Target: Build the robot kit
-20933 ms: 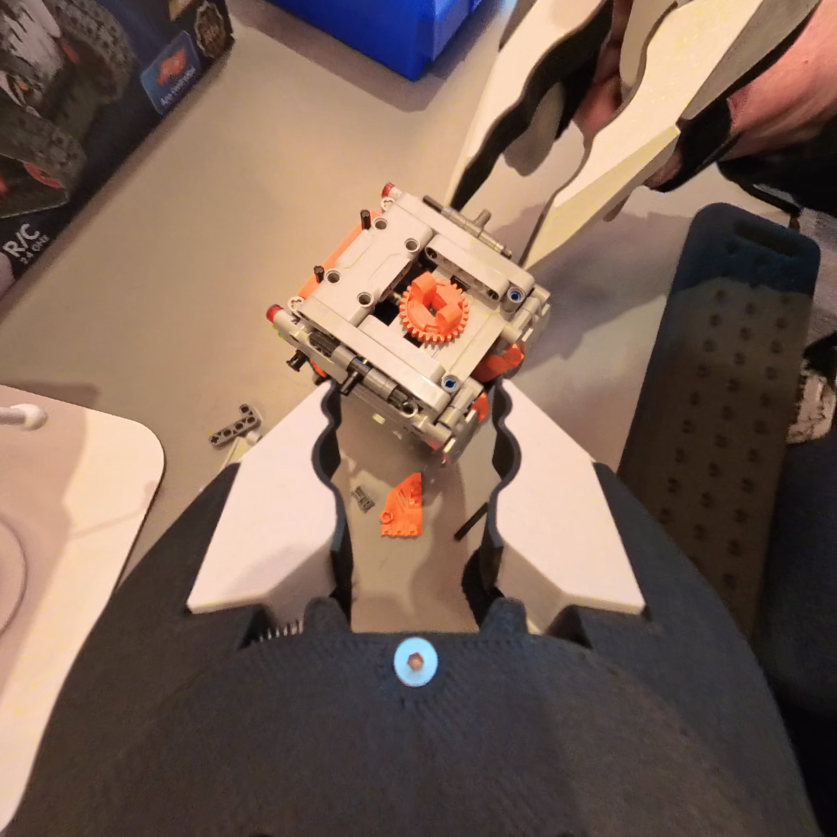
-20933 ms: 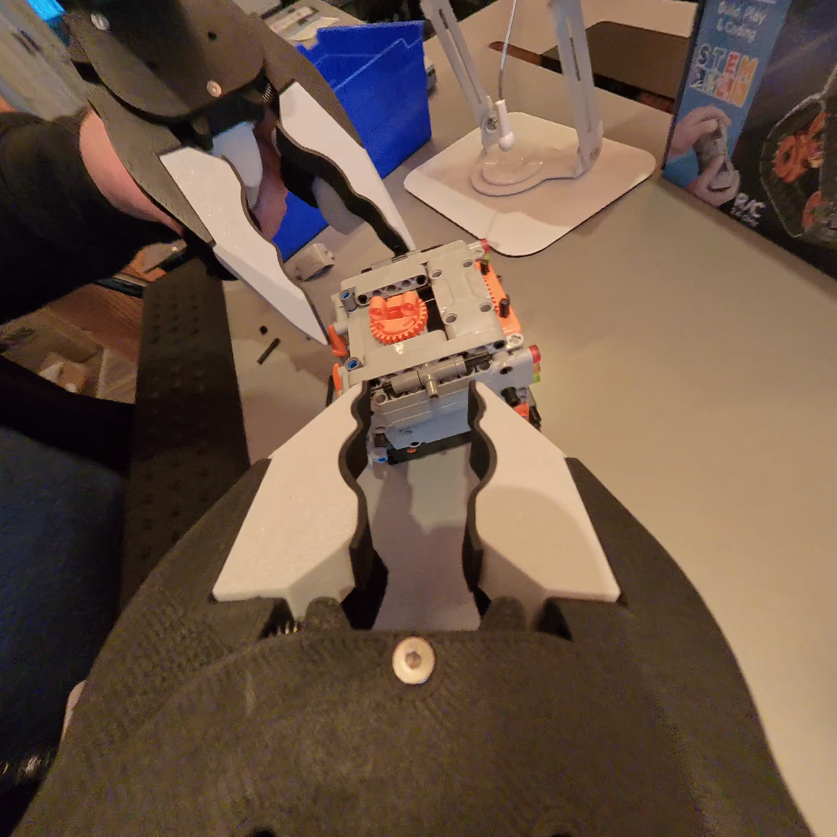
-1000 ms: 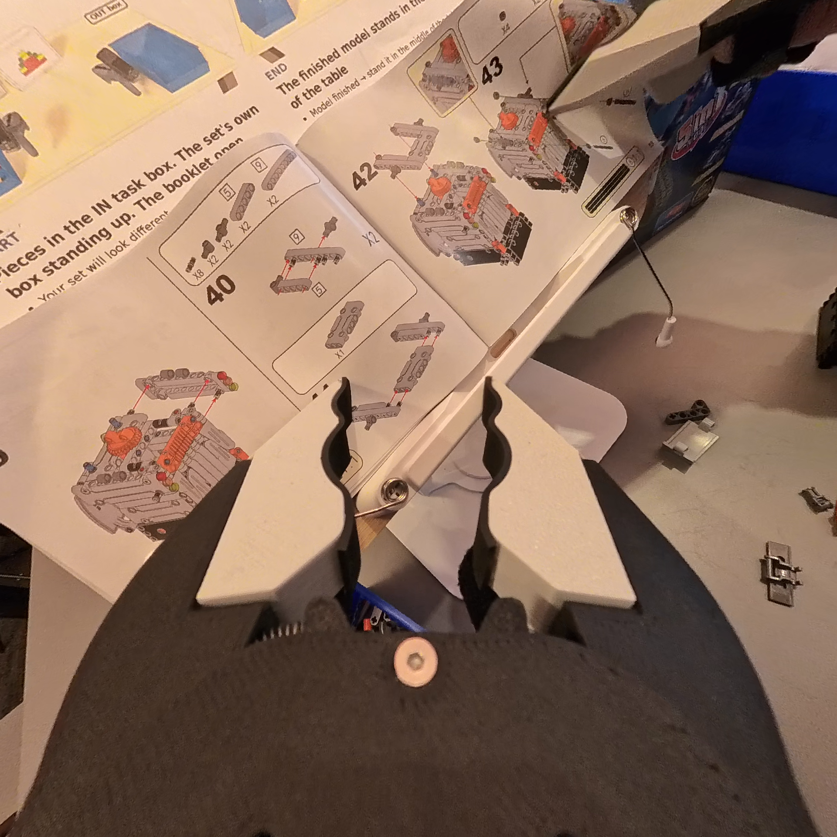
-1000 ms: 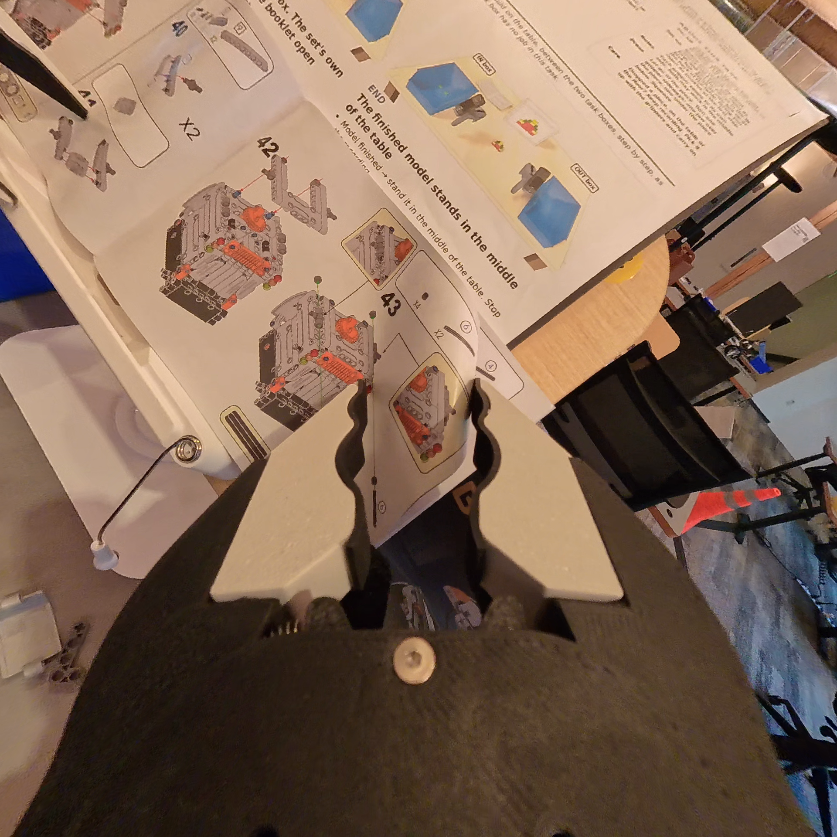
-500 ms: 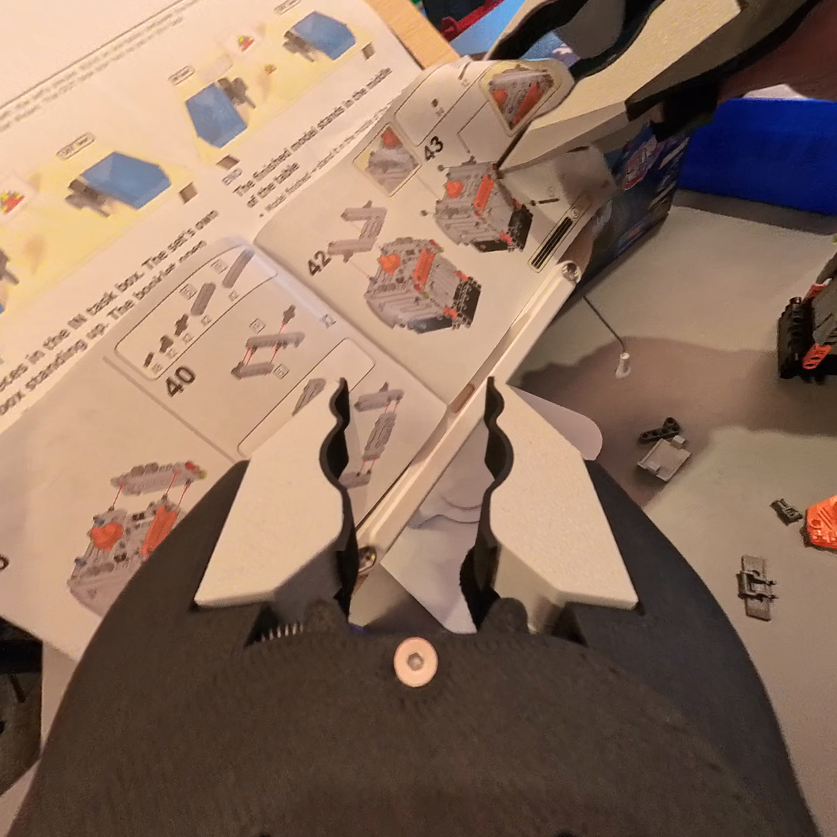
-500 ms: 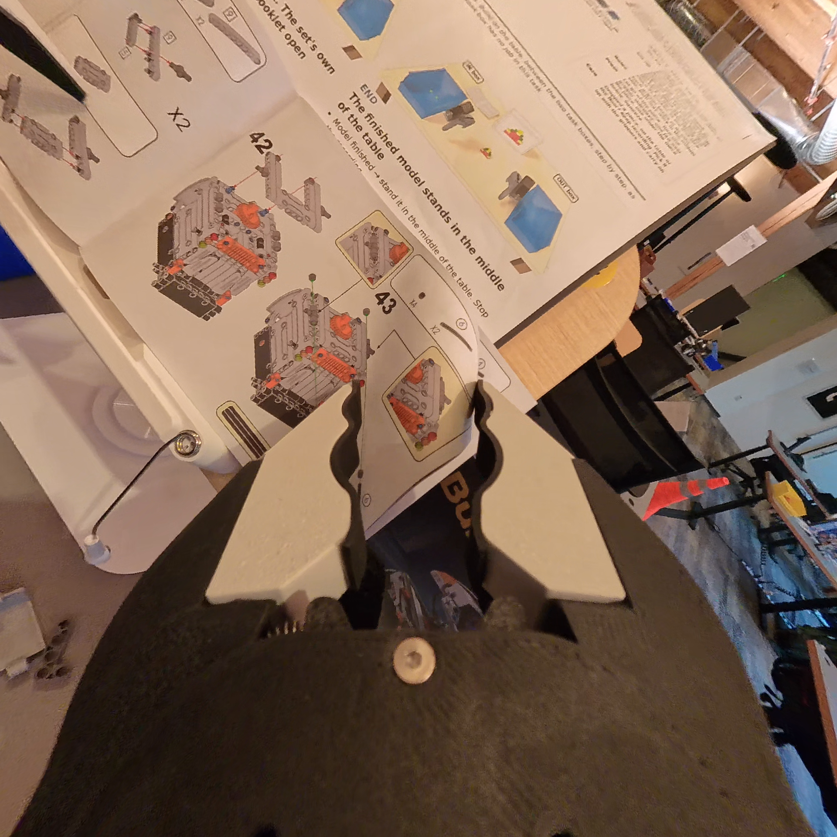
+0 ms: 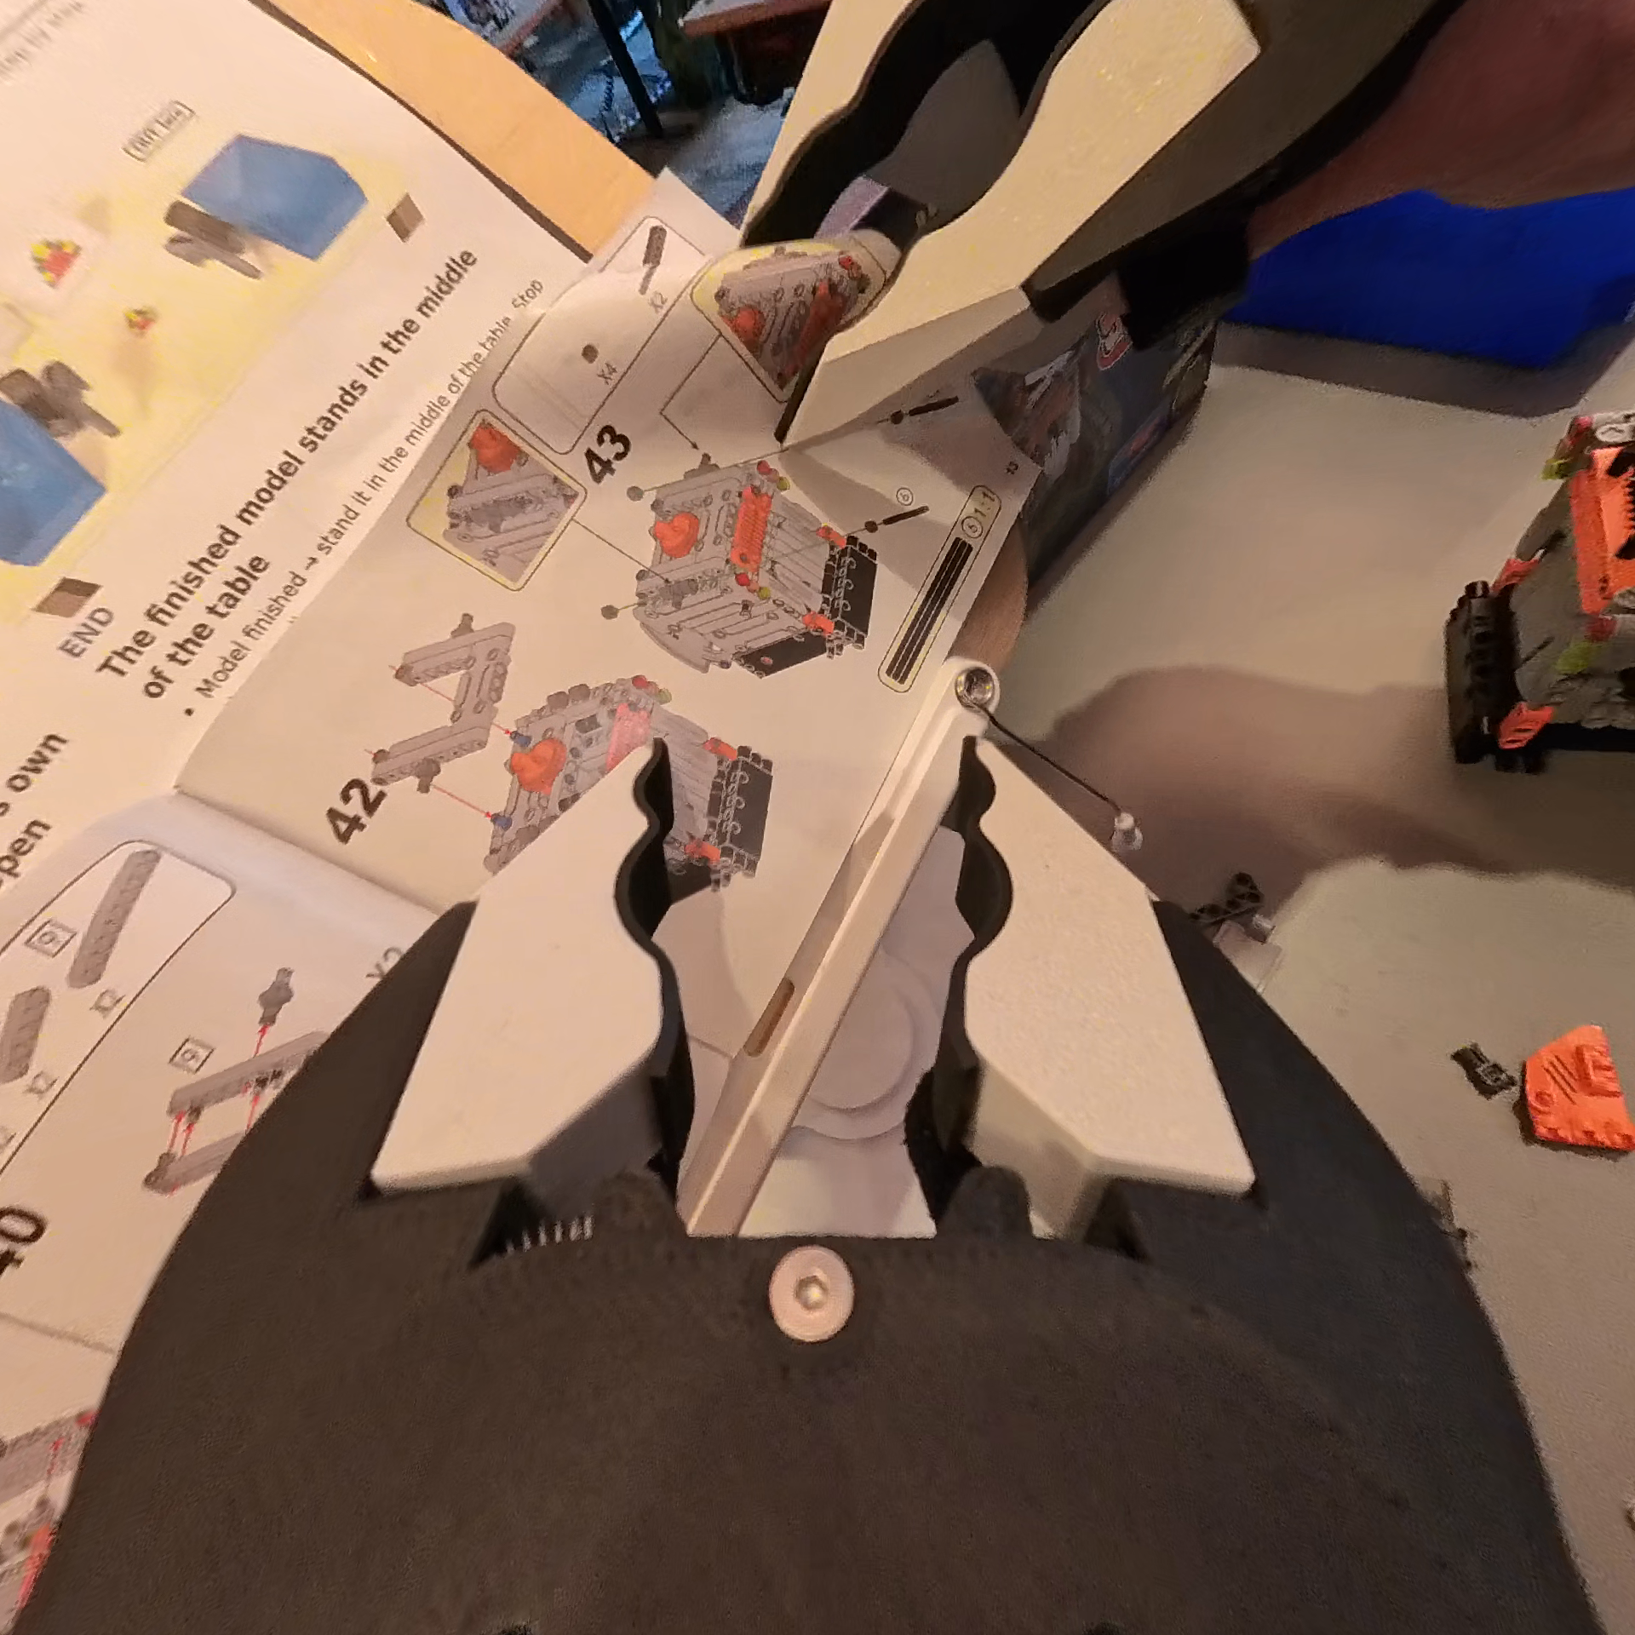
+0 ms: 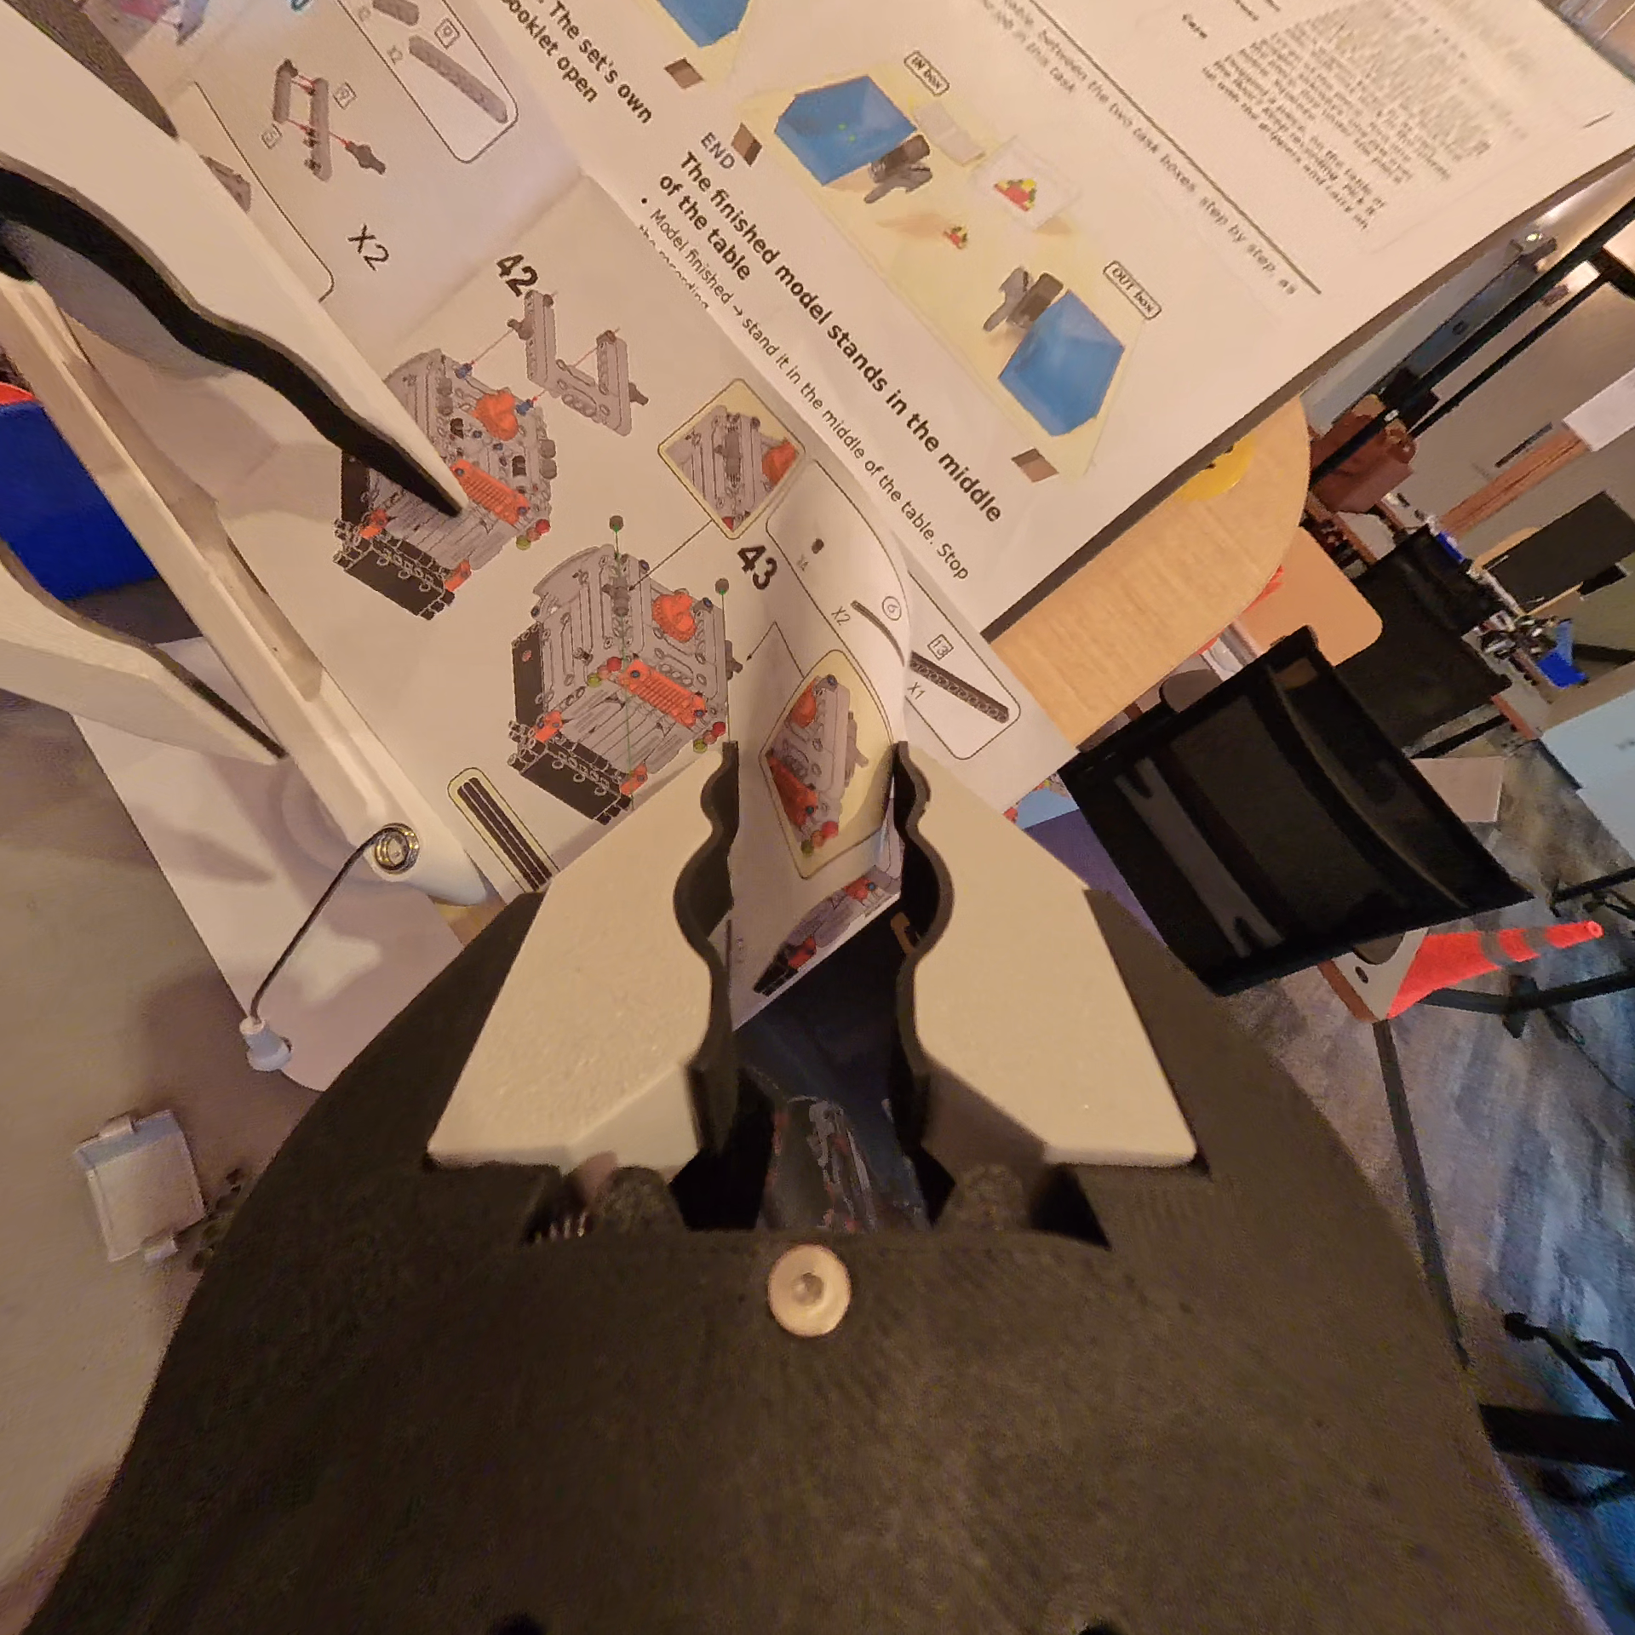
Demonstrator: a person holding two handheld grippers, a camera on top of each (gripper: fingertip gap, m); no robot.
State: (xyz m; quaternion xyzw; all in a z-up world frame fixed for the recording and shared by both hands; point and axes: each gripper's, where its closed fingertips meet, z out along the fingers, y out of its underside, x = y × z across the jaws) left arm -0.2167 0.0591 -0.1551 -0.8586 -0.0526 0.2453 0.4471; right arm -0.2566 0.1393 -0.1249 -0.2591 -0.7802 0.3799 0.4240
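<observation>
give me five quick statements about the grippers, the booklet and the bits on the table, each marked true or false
1. The right gripper has the curled corner of the white instruction booklet between its fingers. True.
2. The left gripper is shut on an orange brick. False: it is open, straddling the white stand's edge.
3. A flat orange plastic piece lies on the grey table. True.
4. The grey, orange and black block model is held in a gripper. False: it stands on the table.
5. The blue bin sits on the booklet. False: it sits on the table.
</observation>
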